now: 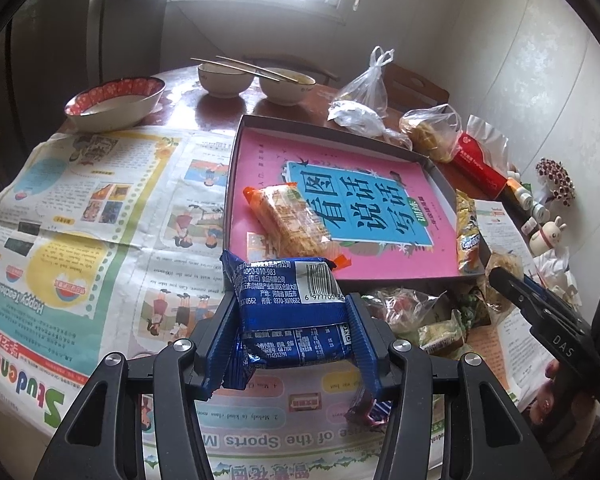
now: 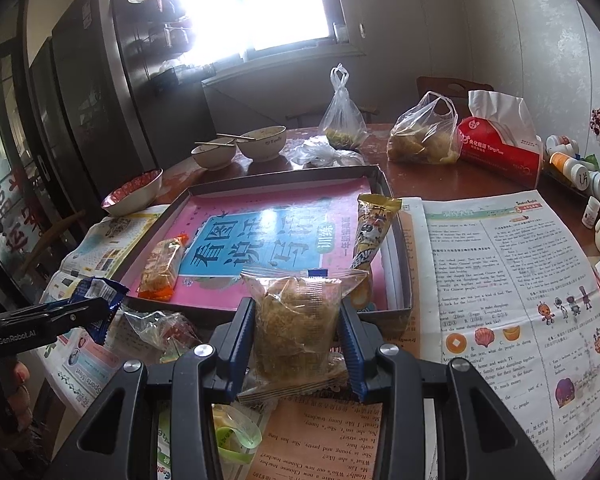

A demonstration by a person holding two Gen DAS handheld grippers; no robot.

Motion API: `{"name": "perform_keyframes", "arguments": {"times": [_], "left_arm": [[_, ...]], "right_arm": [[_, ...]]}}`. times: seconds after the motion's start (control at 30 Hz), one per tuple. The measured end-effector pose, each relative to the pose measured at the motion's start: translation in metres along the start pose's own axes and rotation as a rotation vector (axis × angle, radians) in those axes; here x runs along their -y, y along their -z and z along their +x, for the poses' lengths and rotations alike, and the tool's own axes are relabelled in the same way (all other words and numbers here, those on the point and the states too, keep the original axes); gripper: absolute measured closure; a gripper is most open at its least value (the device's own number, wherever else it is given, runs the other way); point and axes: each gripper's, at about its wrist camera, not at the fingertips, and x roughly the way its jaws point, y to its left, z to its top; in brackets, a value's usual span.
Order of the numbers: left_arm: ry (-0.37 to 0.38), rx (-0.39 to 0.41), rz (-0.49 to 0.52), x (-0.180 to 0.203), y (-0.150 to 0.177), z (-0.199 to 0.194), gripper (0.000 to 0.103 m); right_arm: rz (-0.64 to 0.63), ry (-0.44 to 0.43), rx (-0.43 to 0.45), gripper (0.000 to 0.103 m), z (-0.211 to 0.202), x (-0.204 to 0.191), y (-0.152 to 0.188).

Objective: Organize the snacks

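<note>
My left gripper [image 1: 290,320] is shut on a blue snack packet [image 1: 292,304], held above the newspaper just in front of the shallow box [image 1: 436,168]. My right gripper [image 2: 298,330] is shut on a clear packet of yellowish crumbly snack [image 2: 296,320], near the box's front edge [image 2: 400,314]. The box holds a pink book [image 1: 340,200], an orange-ended cracker packet [image 1: 292,224] and a yellow stick packet [image 2: 370,232] at its right wall. The right gripper's finger [image 1: 516,292] shows at the right of the left wrist view; the blue packet [image 2: 96,292] shows at the left of the right wrist view.
Loose snack packets [image 1: 424,316] lie in front of the box. Newspaper sheets [image 1: 80,216] cover the table. Three bowls [image 1: 116,100], two with chopsticks [image 1: 240,66], stand at the back. Plastic bags [image 2: 424,132], a red tissue pack [image 2: 500,148] and small bottles [image 2: 572,168] crowd the back right.
</note>
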Motion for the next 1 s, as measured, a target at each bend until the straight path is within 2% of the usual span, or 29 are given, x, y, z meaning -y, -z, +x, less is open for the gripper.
{"name": "perform_keyframes", "arguments": {"times": [0.23,0.37,0.67,0.87,1.0], "left_arm": [[0.000,0.042,-0.002,0.003,-0.011,-0.002,0.048],[-0.024,0.060,-0.003,0.001,-0.019,0.003,0.048],[-0.051,0.051,-0.036,-0.008,-0.033,0.024,0.048],[-0.088,0.052,-0.026,-0.008,-0.032,0.032,0.048],[-0.138,0.064,-0.011,-0.009,-0.034,0.036,0.048]], "right_arm": [[0.001,-0.001,0.009,0.062,-0.001,0.000,-0.003],[0.003,0.001,0.013,0.062,-0.001,0.001,-0.004],[0.001,0.003,0.008,0.062,0.004,0.002,-0.007],[0.004,0.007,0.006,0.062,0.010,0.006,-0.011],[0.007,0.007,0.014,0.062,0.012,0.008,-0.015]]}}
